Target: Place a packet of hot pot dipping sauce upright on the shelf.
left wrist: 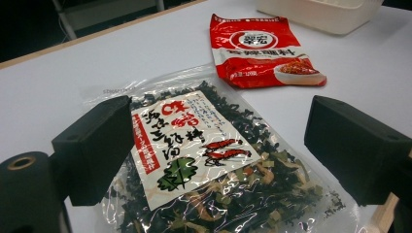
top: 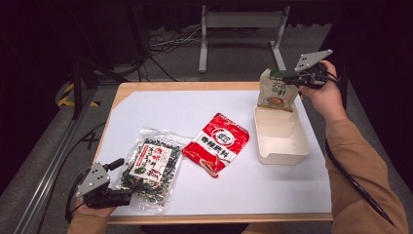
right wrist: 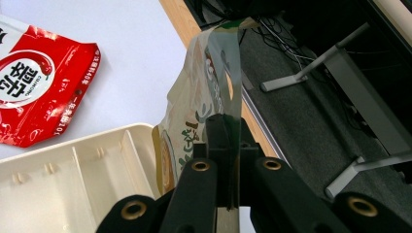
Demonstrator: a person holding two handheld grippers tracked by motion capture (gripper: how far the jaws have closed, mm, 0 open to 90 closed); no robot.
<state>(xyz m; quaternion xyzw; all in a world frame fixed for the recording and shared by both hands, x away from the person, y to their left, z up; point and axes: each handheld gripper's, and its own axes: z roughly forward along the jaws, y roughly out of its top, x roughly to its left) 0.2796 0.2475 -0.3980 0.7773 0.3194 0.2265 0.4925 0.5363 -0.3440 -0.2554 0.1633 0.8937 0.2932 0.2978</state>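
Observation:
A clear packet of dried seaweed (top: 151, 168) (left wrist: 204, 160) with a white and red label lies flat at the front left of the table. My left gripper (top: 122, 180) (left wrist: 223, 126) stands open at its near end, jaws wide apart on either side of it. A red sauce packet (top: 219, 142) (left wrist: 257, 48) (right wrist: 34, 82) lies mid-table. My right gripper (top: 287, 77) (right wrist: 223, 126) is shut on the top edge of a beige packet (top: 276, 90) (right wrist: 204, 82). That packet hangs upright over the far end of a cream tray (top: 280, 136) (right wrist: 73, 179), its bottom edge at the rim.
A white sheet (top: 195, 112) covers the wooden table (top: 146, 86). A metal frame (top: 241, 22) and cables (top: 165, 41) stand on the floor beyond the far edge. A rail (top: 53, 156) runs along the left side.

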